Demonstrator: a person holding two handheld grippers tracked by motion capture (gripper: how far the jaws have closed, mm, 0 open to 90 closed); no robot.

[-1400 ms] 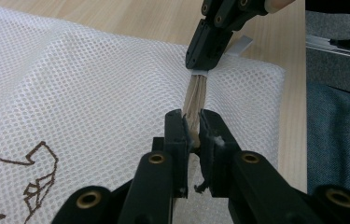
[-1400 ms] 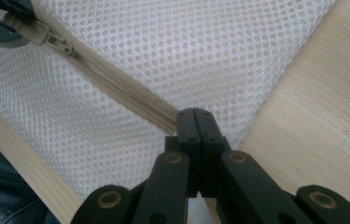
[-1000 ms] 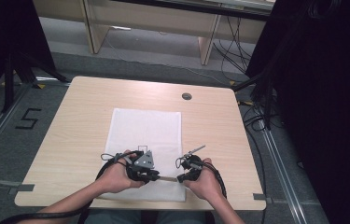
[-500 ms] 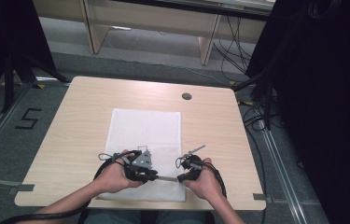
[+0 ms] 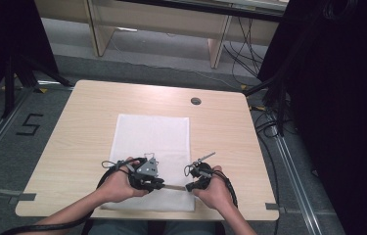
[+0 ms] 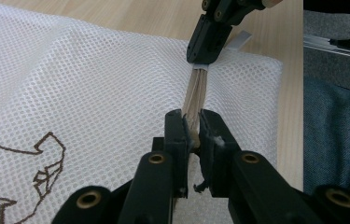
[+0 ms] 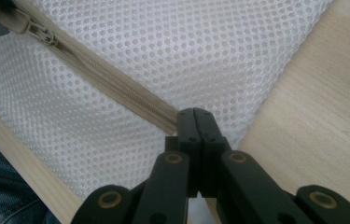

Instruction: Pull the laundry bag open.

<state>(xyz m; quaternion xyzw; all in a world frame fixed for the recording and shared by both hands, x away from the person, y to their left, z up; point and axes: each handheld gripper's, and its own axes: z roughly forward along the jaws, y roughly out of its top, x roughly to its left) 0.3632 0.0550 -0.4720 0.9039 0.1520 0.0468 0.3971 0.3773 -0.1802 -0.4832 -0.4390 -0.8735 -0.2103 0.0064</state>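
We have a white mesh laundry bag (image 5: pixel 152 147) lying flat on the wooden table (image 5: pixel 73 127), its near edge carrying a beige zipper (image 7: pixel 102 79).

Starting at the left, our left gripper (image 5: pixel 154 182) is clenched on the zipper band: in the left gripper view its 2 jaws pinch the beige strip (image 6: pixel 195 100) just ahead of their tips, and the strip runs straight away from them to the other gripper. From that view we cannot tell whether the slider itself sits between the jaws or just the tape.

Moving right, the zipper stretches taut between the 2 grippers, lifted slightly off the mesh.

At the right, our right gripper (image 5: pixel 191 186) is also clamped shut, its jaws pressed together on the end of the zipper tape, with the bag's corner just beyond their tips and bare table to their right. In the right gripper view the teeth running away from the jaws look meshed, and a slider (image 7: pixel 42 33) shows far up the track, near the left gripper.

We judge the zip work barely begun or nearly finished; which one depends on direction. Both ends are secured, and the slider's travel along the track is what remains.
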